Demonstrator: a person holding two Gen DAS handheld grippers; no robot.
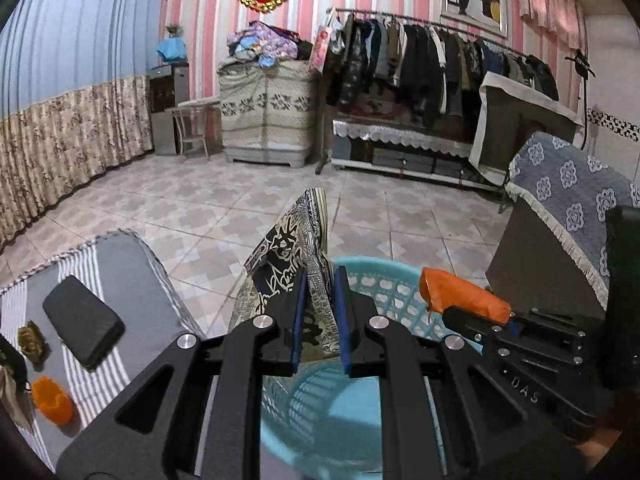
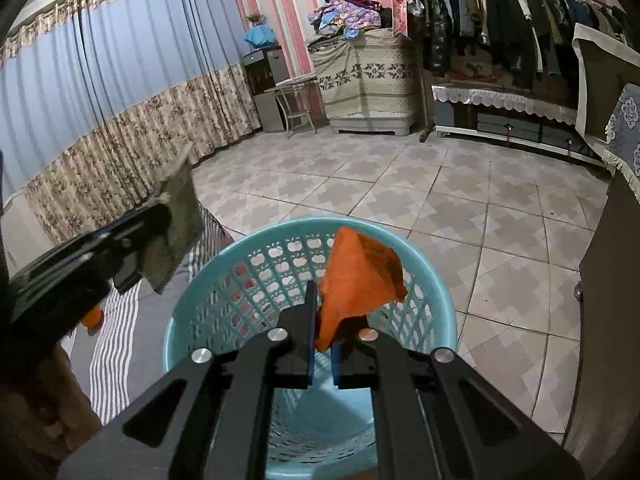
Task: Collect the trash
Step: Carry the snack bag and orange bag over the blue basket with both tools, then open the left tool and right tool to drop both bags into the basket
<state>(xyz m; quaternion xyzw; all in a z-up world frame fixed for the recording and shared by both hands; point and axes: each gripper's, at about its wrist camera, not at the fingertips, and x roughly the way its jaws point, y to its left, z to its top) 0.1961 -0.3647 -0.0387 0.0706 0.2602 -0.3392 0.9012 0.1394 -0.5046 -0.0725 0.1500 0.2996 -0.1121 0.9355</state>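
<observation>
A light blue plastic basket (image 1: 394,300) stands on the floor right under both grippers. In the left wrist view my left gripper (image 1: 322,276) is shut on a cream and black printed wrapper (image 1: 286,248), which sticks up over the basket's near left rim. My right gripper (image 2: 325,304) is shut on a crumpled orange wrapper (image 2: 360,276) and holds it above the basket's opening (image 2: 256,264). The orange wrapper (image 1: 460,294) also shows at the right of the left wrist view. The printed wrapper (image 2: 176,220) shows at the left of the right wrist view. The basket's inside looks bare.
A striped grey cloth surface (image 1: 132,280) lies to the left with a black phone (image 1: 82,320), a small orange cup (image 1: 52,400) and a brown object (image 1: 32,340). A cabinet under a blue flowered cloth (image 1: 568,192) stands close on the right. Tiled floor (image 2: 460,208) stretches ahead.
</observation>
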